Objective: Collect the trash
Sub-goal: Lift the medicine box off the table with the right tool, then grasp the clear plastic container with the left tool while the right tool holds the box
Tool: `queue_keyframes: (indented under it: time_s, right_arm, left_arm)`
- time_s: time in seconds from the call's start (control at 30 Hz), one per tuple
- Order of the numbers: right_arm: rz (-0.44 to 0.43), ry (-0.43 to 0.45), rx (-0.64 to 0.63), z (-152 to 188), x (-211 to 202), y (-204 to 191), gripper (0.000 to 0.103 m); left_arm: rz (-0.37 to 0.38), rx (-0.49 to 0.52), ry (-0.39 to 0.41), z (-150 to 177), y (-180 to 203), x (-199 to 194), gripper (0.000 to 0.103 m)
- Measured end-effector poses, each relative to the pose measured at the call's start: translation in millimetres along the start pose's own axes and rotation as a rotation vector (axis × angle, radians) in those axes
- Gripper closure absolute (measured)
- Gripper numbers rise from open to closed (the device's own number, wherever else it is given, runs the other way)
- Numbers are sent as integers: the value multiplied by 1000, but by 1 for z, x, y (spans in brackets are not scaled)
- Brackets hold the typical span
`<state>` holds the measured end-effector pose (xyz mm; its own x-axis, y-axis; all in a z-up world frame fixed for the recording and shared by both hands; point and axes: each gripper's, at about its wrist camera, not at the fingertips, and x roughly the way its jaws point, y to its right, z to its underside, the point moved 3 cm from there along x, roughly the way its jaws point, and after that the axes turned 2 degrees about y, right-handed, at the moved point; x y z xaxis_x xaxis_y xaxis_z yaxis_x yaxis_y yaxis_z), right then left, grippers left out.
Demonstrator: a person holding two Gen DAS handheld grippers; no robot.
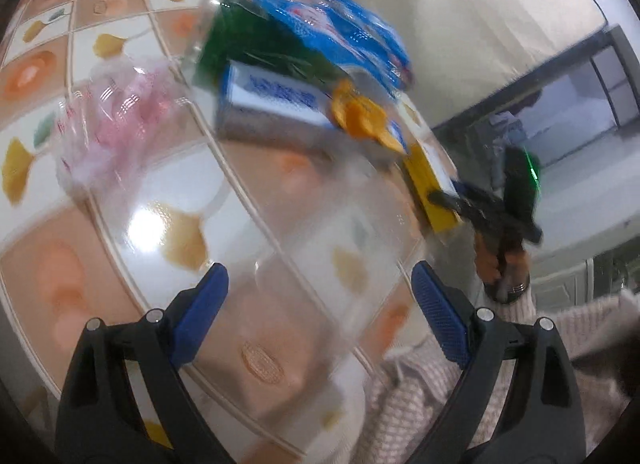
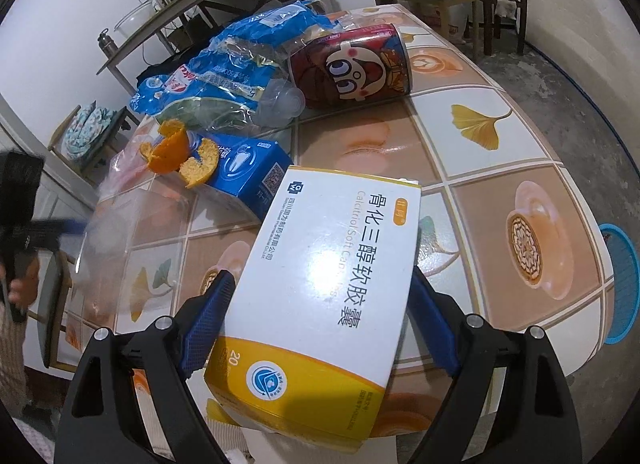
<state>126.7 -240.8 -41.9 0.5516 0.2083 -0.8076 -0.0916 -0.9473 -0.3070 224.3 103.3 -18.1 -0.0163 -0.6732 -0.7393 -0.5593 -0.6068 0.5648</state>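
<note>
Right gripper (image 2: 320, 304) is clamped on the white-and-yellow cardboard medicine box (image 2: 320, 284), pads on its two long sides, box tilted and lifted off the tiled-pattern table (image 2: 500, 168). Just ahead-left of it: blue-and-white toothpaste carton (image 2: 248, 172) with orange peel pieces (image 2: 180, 152) sitting on top; further ahead, crumpled blue plastic snack bag (image 2: 224, 68) and a red cartoon-print can lying on its side (image 2: 352, 64). Blue plastic basket (image 2: 622, 284) sits off the table edge to the right, probably the bin. Left gripper (image 1: 320, 312) is wide open, nothing clearly between the pads, though a clear plastic bag (image 1: 120, 116) lies ahead-left and a faint film seems to reach toward the fingers; frame is motion-blurred so I can't tell if it's touching. Risks: the box is held near one end, so a fast swing could pivot it out of the pads; squeezing harder may crush the thin card. If the left goes for the carton next, the loose peel probably rolls off. Clear bag is slippery and hard to see, so a miss is likely.
</note>
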Motion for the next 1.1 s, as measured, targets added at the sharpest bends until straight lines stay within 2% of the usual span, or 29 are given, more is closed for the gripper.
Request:
queue_keyframes:
  time_s: [0.13,0.27,0.33,0.43,0.57,0.83,1.1]
  right_arm:
    - [2,0,-2,0,0,0,20]
    - [10,1,-8,-1,1,-1,20]
    - [11,4,-8,0,1,-2,20]
    - [11,8,-9,0,1,-2,19]
    - [7,9,-10,0,1,-2,19]
    - [-12,17,-9,0,0,0,19]
    - [-28,29,-6,0,0,1,19]
  left_arm:
    - [-84,120,15,16,29,-2,14]
    - [-188,270,51,10,58,2,12]
    - [-235,378,32,8,74,14,11]
    - [-286,485,-41,2,82,38,11]
    - [-346,609,-76,-4,92,56,9]
    - [-427,631,-142,-19,97,70,9]
    - [-436,527,-221,-22,79,86,9]
